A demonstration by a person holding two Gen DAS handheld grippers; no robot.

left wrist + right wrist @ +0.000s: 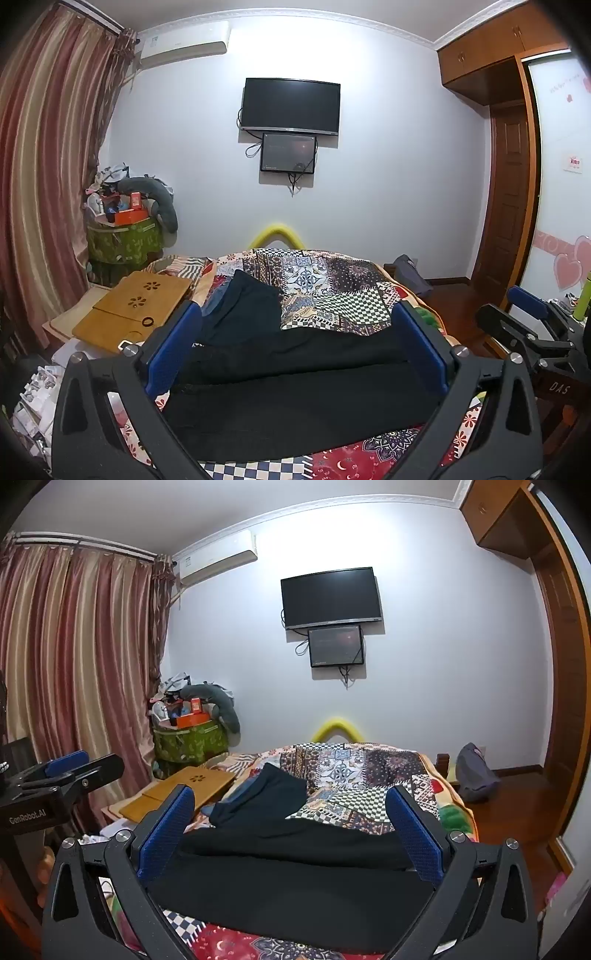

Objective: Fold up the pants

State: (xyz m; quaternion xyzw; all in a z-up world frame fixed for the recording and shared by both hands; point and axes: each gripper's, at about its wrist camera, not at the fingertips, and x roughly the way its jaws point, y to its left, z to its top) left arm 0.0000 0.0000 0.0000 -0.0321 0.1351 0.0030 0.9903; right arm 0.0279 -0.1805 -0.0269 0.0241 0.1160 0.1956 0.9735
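Observation:
Black pants [295,398] lie across the near part of a patterned patchwork bedspread [325,288], with a dark part reaching away toward the bed's far left [243,306]. My left gripper [295,317] is open above the pants, its blue pads wide apart, touching nothing. My right gripper [291,801] is also open over the same pants [295,886], empty. The right gripper shows at the right edge of the left wrist view [532,332]. The left gripper shows at the left edge of the right wrist view [62,775].
A wooden lap tray [136,310] lies on the bed's left side. A green bin with clutter [125,240] stands by the striped curtain [44,184]. A TV [290,105] hangs on the far wall. A grey bag [476,775] sits on the floor right of the bed.

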